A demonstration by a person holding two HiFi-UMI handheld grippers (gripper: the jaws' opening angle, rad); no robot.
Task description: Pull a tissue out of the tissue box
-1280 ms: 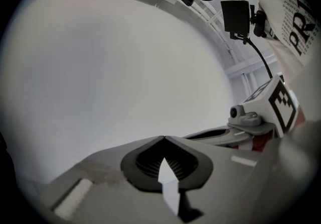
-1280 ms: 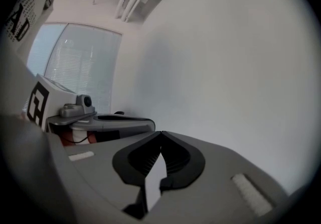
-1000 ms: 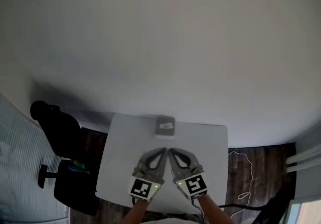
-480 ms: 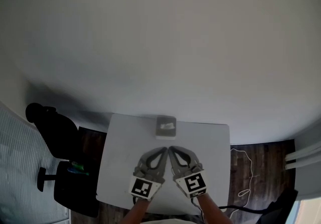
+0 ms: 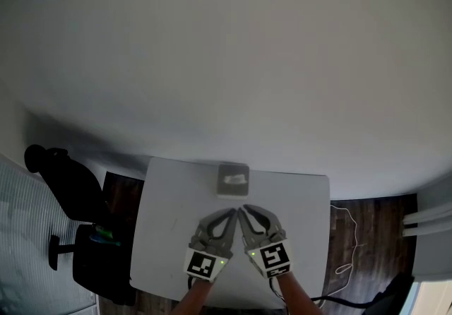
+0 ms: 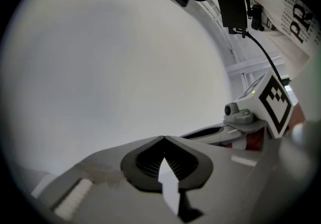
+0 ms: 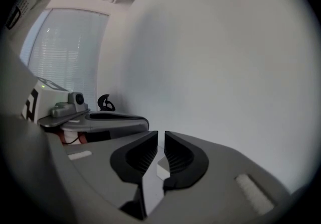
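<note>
White table (image 5: 166, 236) filled the lower middle of the head view, set against a plain pale wall (image 5: 226, 45). The tissue box (image 5: 232, 179) stood at the table's far edge, about midway along it, with a pale tissue showing at its top opening. The left gripper (image 5: 230, 212) and right gripper (image 5: 244, 210) were held side by side over the table, tips converging just short of the box and not touching it. Each of the 2 carried a marker cube (image 5: 205, 265) at its near end. A black office chair (image 5: 67, 183) stood on the dark wood floor (image 5: 371, 225) to the left, and a thin cable (image 5: 347, 236) lay on the floor to the right.

Left gripper view: the jaws were together, tips meeting, with nothing held between them. Only the bare table showed through the opening behind the pads. The right gripper appeared alongside at the right.

Right gripper view: the jaws stood a narrow gap apart and had just been opening. Nothing was clamped between the pads. A small pale boxy shape showed low in the gap, beyond the pads; it could not be identified with certainty. A window blind (image 7: 65, 47) was visible at upper left.
</note>
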